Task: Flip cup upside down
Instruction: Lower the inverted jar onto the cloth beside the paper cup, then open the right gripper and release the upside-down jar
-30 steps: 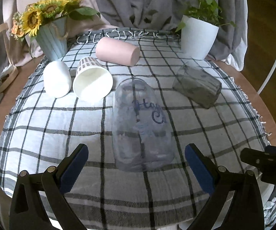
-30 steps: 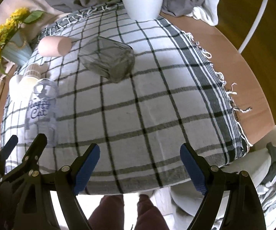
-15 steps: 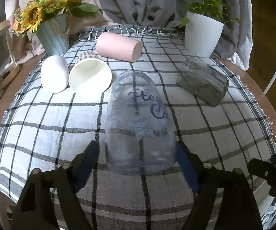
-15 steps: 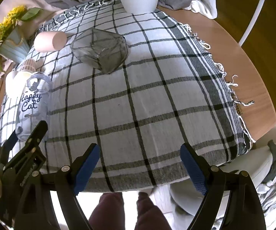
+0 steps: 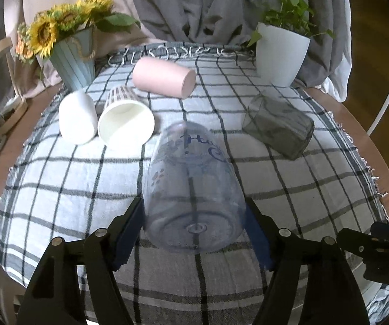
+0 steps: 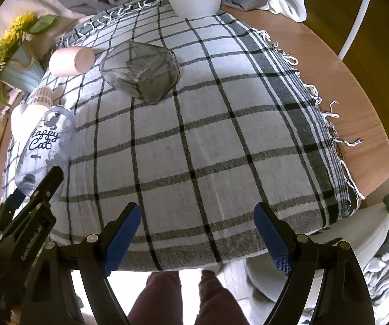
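A clear plastic cup (image 5: 191, 187) with blue "Happy Cat" lettering is tipped with its base toward the left camera. My left gripper (image 5: 194, 230) is shut on its lower body, blue pads on both sides, and holds it tilted over the checked cloth (image 5: 72, 189). The cup also shows in the right wrist view (image 6: 41, 149), with the left gripper (image 6: 29, 203) below it. My right gripper (image 6: 197, 239) is open and empty over the near edge of the cloth.
Lying on the cloth: a white cup (image 5: 76, 117), a paper cup (image 5: 125, 122), a pink cup (image 5: 164, 77) and a grey glass (image 5: 278, 126). A sunflower vase (image 5: 72, 59) stands back left, a white plant pot (image 5: 281, 54) back right. Bare wood table edge (image 6: 356, 81) is at the right.
My left gripper moved forward around the clear cup and closed on it. The cup has tipped from upright on its rim, base now swinging toward the camera. The right gripper barely moved.
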### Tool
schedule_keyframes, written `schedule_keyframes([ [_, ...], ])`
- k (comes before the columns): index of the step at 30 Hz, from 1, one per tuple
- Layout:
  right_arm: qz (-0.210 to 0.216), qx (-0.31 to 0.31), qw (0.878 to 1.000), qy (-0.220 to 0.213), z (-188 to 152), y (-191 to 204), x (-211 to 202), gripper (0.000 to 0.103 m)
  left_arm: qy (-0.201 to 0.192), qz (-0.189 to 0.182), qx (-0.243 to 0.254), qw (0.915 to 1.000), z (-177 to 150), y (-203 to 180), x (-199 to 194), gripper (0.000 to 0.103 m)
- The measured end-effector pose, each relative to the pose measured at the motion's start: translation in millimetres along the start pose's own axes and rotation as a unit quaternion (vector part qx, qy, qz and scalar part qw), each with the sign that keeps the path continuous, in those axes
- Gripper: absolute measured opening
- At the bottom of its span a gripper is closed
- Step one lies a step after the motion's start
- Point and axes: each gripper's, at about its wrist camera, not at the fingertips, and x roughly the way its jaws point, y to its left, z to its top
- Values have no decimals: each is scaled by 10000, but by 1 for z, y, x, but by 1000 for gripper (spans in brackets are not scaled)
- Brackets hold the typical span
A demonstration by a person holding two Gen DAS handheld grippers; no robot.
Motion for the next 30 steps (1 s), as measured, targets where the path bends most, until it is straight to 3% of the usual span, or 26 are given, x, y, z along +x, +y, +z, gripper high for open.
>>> schedule_keyframes([
  [30,302,181,9988,-344,48,27,-3,86,-407,-286,154,9986,74,11,14,71],
])
